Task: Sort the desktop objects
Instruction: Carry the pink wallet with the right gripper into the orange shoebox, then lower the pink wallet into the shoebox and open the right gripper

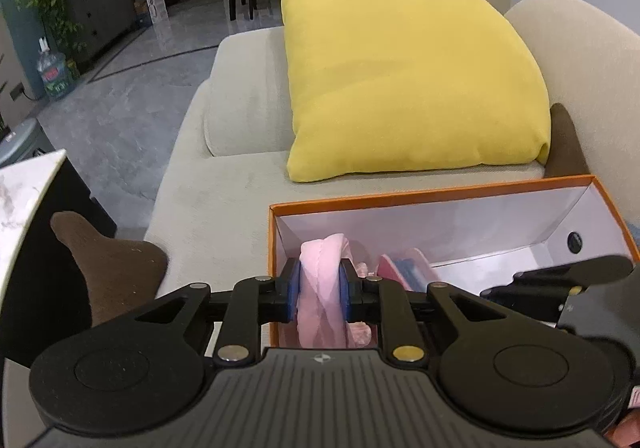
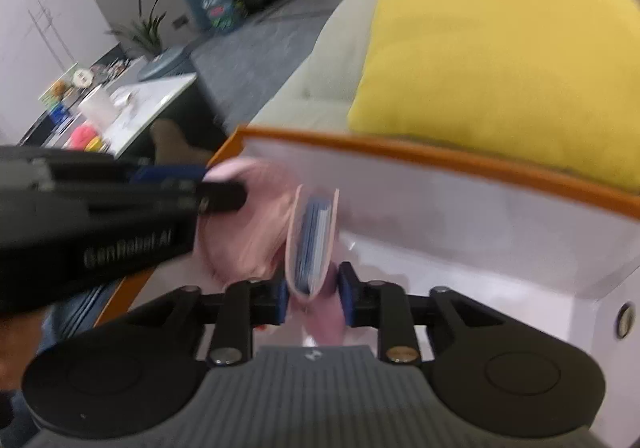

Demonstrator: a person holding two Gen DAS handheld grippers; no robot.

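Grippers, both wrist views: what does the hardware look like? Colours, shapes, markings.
Both match. The left gripper and right gripper have matte black linkage arms with silver and brass pivot rivets, two round black discs at the base, and a grey ribbed centre plate carrying a small white logo. The fingers end in blue pads. The left gripper's side, in the right wrist view, bears white lettering, too blurred to read. No cables or sleeves are visible.

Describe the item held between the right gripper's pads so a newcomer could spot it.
Find the orange-rimmed box in front of the yellow cushion. Inside its white interior, the pink pouch stands on edge; unlike the soft pink cloth beside it, it shows blue in its open top.
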